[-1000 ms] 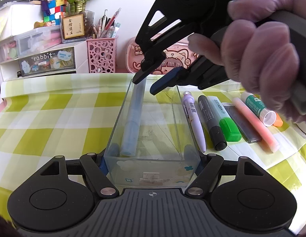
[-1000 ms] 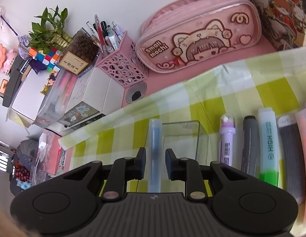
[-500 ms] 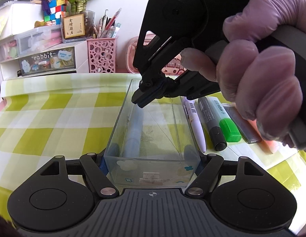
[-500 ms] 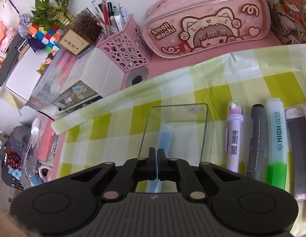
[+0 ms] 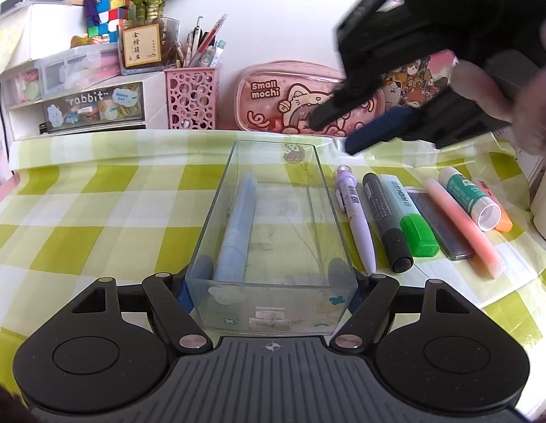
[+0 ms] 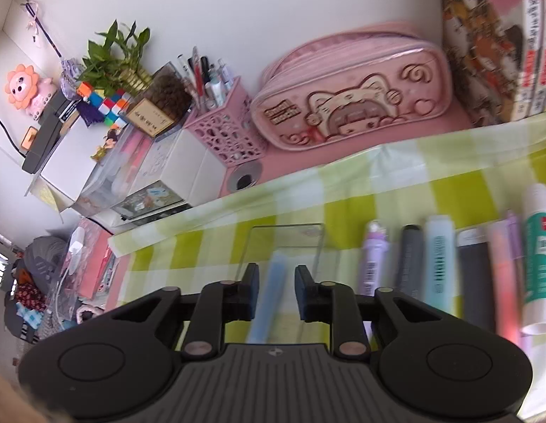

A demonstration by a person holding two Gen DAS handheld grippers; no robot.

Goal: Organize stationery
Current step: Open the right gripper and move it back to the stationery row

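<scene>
Blue pen (image 5: pixel 236 225) now lies flat along the left wall inside the clear box (image 5: pixel 329 208). The right gripper (image 5: pixel 334 132) has let go, lifted off to the far right, fingers just parted, nothing between them. Left gripper (image 5: pixel 271 283) clamps the box's near end. Purple pen (image 5: pixel 354 218) sits just right of the box, likely next.

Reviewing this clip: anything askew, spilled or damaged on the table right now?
Nothing stands out. The blue pen lies flat inside the clear box, which the left gripper clamps. The other pens and the glue stick lie in a tidy row beside it.
</scene>
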